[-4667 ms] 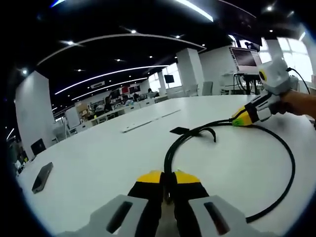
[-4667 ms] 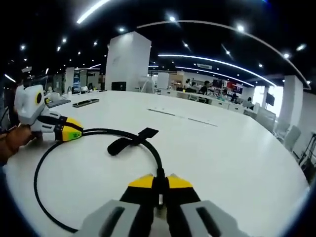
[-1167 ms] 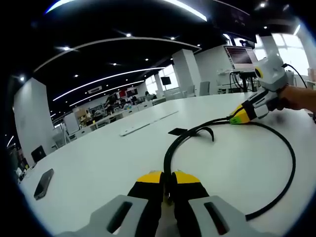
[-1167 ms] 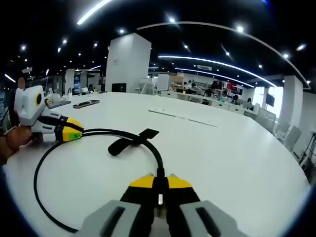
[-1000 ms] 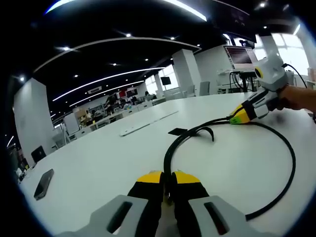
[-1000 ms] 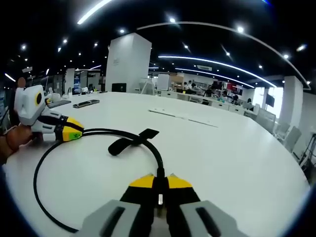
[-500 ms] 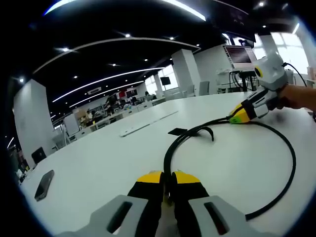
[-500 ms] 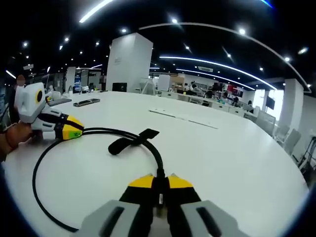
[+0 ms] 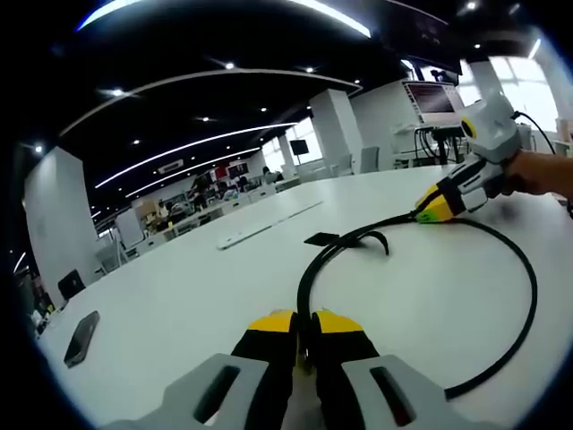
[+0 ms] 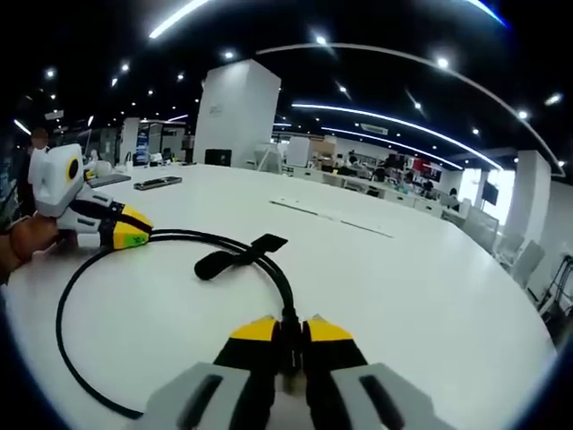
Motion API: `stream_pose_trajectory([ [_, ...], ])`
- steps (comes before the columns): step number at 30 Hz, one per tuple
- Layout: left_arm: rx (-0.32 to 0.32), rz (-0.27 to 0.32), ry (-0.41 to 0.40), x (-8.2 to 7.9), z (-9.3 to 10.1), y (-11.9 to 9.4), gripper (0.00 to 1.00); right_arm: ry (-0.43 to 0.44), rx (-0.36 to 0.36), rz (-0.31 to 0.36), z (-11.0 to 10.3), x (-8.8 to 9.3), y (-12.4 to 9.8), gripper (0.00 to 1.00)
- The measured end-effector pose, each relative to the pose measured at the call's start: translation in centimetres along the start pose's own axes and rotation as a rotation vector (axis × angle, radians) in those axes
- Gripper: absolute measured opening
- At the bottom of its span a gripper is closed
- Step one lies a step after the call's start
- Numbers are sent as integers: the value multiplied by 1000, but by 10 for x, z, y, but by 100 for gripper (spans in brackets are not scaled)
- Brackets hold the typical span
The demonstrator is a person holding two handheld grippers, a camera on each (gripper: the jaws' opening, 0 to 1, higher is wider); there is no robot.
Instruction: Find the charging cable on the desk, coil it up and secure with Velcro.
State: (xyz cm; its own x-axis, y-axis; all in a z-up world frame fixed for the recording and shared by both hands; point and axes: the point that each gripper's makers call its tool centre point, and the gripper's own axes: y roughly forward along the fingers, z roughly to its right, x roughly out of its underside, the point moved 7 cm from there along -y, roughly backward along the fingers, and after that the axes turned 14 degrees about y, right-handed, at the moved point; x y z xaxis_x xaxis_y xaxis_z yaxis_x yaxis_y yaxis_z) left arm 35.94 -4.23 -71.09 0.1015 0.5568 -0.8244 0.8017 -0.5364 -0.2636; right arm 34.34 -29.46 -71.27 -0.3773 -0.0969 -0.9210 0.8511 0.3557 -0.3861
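Observation:
A black charging cable (image 9: 528,305) lies in one wide loop on the white desk (image 9: 179,287). My left gripper (image 9: 304,324) is shut on one part of the cable near the bottom of the left gripper view. My right gripper (image 10: 288,330) is shut on another part of the cable. In the left gripper view the right gripper (image 9: 436,209) comes in at the upper right, held by a hand. In the right gripper view the left gripper (image 10: 125,231) comes in from the left. A black Velcro strap (image 10: 235,255) sticks out from the cable where its ends cross.
A dark phone (image 9: 81,327) lies on the desk at the left. A flat grey strip (image 9: 269,219) runs along the desk further back. A dark device (image 10: 157,184) lies far off on the desk. A monitor (image 9: 434,100) on a stand rises behind the desk.
Both views have shifted slightly with the hands. The cable loop and both grips stay as they were.

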Motion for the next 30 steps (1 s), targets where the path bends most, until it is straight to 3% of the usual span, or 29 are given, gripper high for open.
stream_pose_trajectory([
  [17,1,0,1,0,0,0,8,7,-5,29,-2,-9,-2,22],
  [30,2,0,0,0,-1,1,8,-51,-63,74,-32,-33,2,26],
])
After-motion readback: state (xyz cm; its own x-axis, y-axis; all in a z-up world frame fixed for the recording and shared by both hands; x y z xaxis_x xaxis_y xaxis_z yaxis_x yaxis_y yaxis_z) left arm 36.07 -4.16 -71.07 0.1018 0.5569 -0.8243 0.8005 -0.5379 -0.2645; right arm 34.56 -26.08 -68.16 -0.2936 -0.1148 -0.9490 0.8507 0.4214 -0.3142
